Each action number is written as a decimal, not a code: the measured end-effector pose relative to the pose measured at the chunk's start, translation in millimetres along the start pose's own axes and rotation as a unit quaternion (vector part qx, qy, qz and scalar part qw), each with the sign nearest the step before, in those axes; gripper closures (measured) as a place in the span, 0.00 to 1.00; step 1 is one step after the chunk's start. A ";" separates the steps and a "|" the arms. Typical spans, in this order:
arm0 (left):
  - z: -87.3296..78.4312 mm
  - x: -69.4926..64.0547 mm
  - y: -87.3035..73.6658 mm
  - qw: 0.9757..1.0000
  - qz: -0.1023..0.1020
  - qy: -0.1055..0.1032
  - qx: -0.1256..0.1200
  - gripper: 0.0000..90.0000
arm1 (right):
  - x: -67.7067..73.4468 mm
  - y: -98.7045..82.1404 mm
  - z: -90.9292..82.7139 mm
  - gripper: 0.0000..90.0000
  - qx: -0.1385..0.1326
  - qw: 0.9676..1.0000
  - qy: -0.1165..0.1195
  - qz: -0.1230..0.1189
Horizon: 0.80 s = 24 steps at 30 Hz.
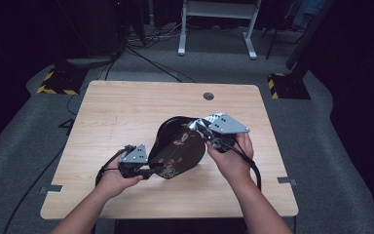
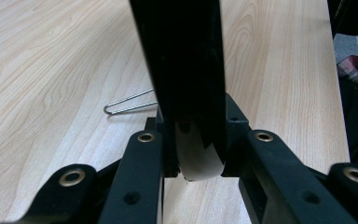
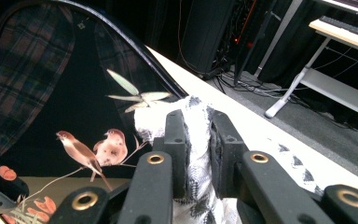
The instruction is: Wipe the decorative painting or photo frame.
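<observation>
The left claw (image 1: 148, 171) is pressed together on the lower rim of a black lacquered tray (image 1: 180, 146), holding it tilted on edge above the wooden desk (image 1: 117, 117); a bent wire clip (image 2: 130, 105) lies on the desk just behind it; the tray face carries painted birds (image 3: 93, 149) and leaves; the right claw (image 1: 205, 130) pinches a patterned white cloth (image 3: 196, 140) against the upper rim. Judgement: wiping appears under way; how much of the face is cleaned cannot be told. No brand, label or writing is legible.
</observation>
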<state>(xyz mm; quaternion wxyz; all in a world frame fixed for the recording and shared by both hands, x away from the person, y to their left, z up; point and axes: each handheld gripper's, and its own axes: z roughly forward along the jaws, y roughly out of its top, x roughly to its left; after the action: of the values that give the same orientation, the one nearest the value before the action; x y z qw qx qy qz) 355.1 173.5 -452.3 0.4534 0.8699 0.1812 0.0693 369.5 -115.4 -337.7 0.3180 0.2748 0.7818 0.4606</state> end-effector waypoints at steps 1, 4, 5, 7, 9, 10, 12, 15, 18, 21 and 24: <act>0.1 -0.1 0.1 1.000 0.000 0.000 0.000 0.84 | 0.3 -1.3 0.4 0.89 0.000 1.000 0.002 0.000; 0.7 -0.7 0.8 1.000 0.001 0.001 0.000 0.84 | 1.1 -10.6 2.4 0.89 0.008 1.000 0.003 0.005; 0.7 -0.7 0.8 1.000 0.001 0.001 0.000 0.84 | 1.1 -14.4 3.4 0.89 0.011 1.000 0.003 0.007; 0.7 -0.5 0.7 1.000 0.000 0.001 0.000 0.84 | 1.3 -21.4 5.3 0.89 0.019 1.000 0.005 0.011; 0.8 -0.6 0.8 1.000 0.000 0.001 0.000 0.84 | 1.7 -26.0 6.9 0.89 0.025 1.000 0.006 0.012; 0.9 -0.6 0.8 1.000 0.000 0.001 0.000 0.84 | 1.9 -29.2 7.8 0.89 0.028 0.999 0.007 0.012; 0.9 -0.3 0.8 1.000 -0.001 0.000 0.001 0.84 | 3.0 -33.2 9.2 0.89 0.032 0.999 0.008 0.015; 1.1 -0.5 1.0 1.000 -0.002 0.000 0.002 0.84 | 2.7 -32.9 9.1 0.89 0.034 0.999 0.010 0.017; 1.2 -0.5 0.7 1.000 -0.001 0.000 0.002 0.84 | -0.7 -25.2 6.0 0.89 0.020 1.000 0.004 0.019; 1.2 -0.3 0.8 1.000 0.000 0.000 0.003 0.84 | -6.4 -13.3 1.0 0.89 0.002 1.000 -0.006 0.020; 1.4 -0.5 0.8 1.000 0.000 0.000 0.002 0.84 | -8.9 -9.5 -0.3 0.89 -0.004 1.000 -0.007 0.024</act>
<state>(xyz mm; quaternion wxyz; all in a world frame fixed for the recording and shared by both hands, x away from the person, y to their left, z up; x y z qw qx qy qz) 355.2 171.8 -452.5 0.4517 0.8707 0.1817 0.0690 373.8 -126.1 -343.9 0.3134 0.2950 0.7708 0.4697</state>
